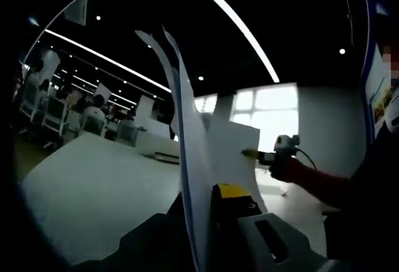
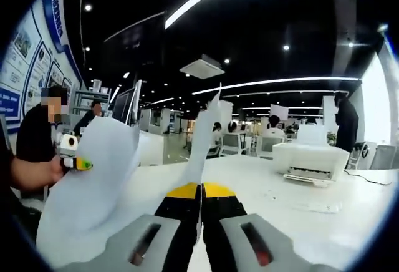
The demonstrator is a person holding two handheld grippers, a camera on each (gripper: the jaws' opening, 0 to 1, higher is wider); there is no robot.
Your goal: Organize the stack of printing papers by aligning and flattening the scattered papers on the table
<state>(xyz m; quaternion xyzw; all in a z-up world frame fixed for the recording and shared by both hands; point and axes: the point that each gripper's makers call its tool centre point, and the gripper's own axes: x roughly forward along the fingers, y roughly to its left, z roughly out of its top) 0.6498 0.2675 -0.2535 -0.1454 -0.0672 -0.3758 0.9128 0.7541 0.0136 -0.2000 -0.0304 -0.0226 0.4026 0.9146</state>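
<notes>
A few white printing papers (image 1: 227,147) stand on edge above the white table (image 1: 93,184), bowed and fanned apart at the top. My left gripper (image 1: 204,200) is shut on their near edge, the sheets rising between its jaws. My right gripper (image 1: 257,155), held by a hand in a red sleeve, pinches the far edge. In the right gripper view my right gripper (image 2: 201,188) has its yellow-tipped jaws shut on the papers (image 2: 93,178). The sheets curve away to the left, where my left gripper (image 2: 80,163) grips the other end above the table (image 2: 280,191).
A white printer (image 2: 310,156) sits on the table at the right, with a small flat item (image 2: 324,207) in front of it. Seated people and chairs (image 1: 56,113) fill the background. A person (image 2: 346,122) stands far right. Posters (image 2: 25,60) cover the left wall.
</notes>
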